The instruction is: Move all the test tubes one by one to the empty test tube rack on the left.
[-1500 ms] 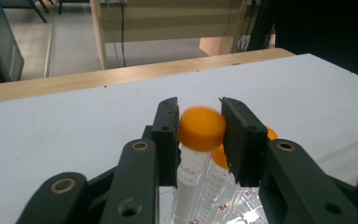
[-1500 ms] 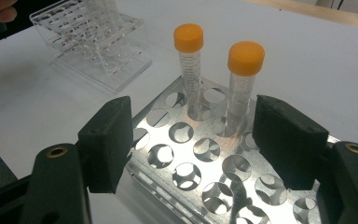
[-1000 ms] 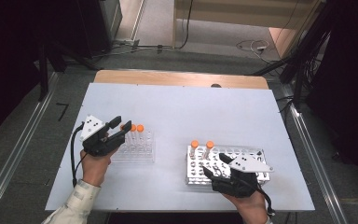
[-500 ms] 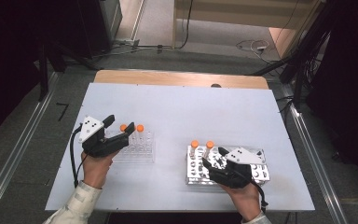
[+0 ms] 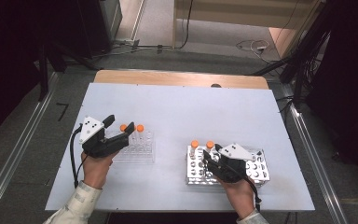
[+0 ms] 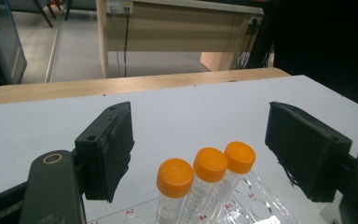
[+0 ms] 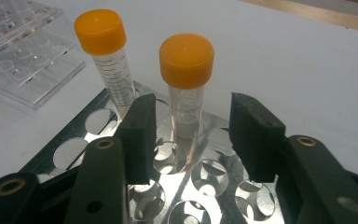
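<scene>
An orange-capped clear plastic tube (image 7: 186, 88) is seen upright in the perforated metal rack (image 7: 74, 140), just ahead of the right claw (image 7: 193, 135), whose jaws have just been closing but stand apart, untouching. Three more orange-capped tubes (image 6: 209, 177) in a clear acrylic rack (image 5: 137, 151) are framed by the wide left claw (image 6: 200, 149) on the white tabletop (image 5: 191, 112).

Table top (image 5: 182, 107): matt pale laminate, smooth – bare wood strip (image 5: 182, 78) along the far edge. Rack near the left edge (image 5: 137, 148) was clear glossy plastic. Rack near the right edge (image 7: 200, 177) looked like polished metal, mirror-bright round the holes. Tubes (image 7: 186, 93): clear plastic with printed scale – caps (image 6: 209, 164) smooth orange plastic, faint sheen. Right gripper (image 7: 189, 135): matt black plastic, brass-coloured pivot rings. Left gripper (image 6: 200, 154) pads (image 6: 303, 149) looked rougher, scuffed at the edges.
</scene>
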